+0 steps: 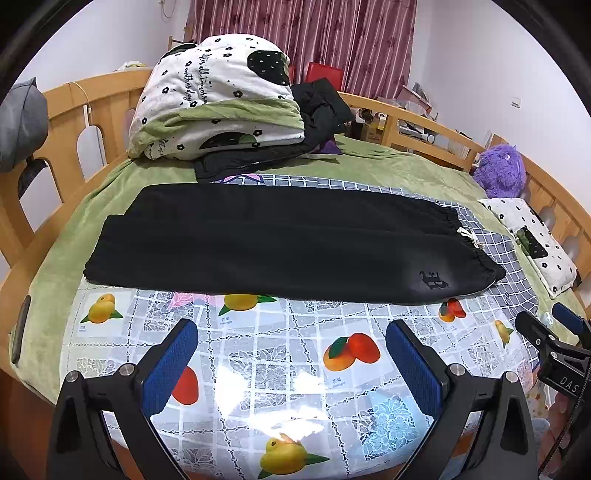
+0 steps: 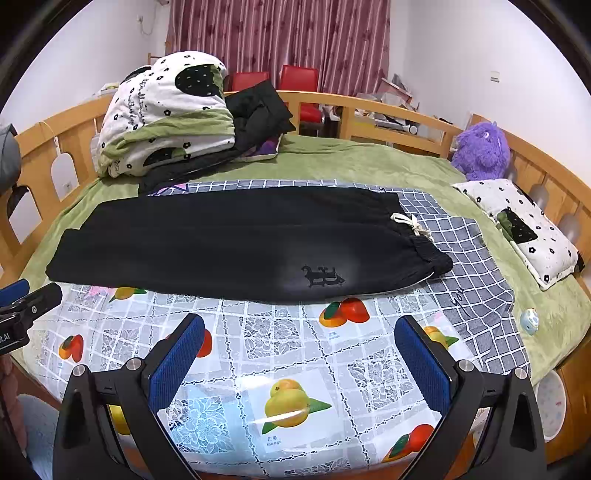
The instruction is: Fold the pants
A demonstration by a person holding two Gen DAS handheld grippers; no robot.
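On the bed, black pants (image 1: 280,240) lay crosswise ahead of both claws, waistband (image 2: 424,236) rightward, nearer the right gripper (image 2: 299,369); it and the left gripper (image 1: 291,365) stood released, empty.

Wooden bed frame (image 2: 369,107), maroon curtains (image 2: 280,33), white walls (image 2: 461,48).

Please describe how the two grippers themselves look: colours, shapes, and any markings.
Each gripper, left gripper and right gripper, has black angular fingers with blue textured pads and silver screws. White lettering "DAS" marks the right gripper's black body in the left wrist view.
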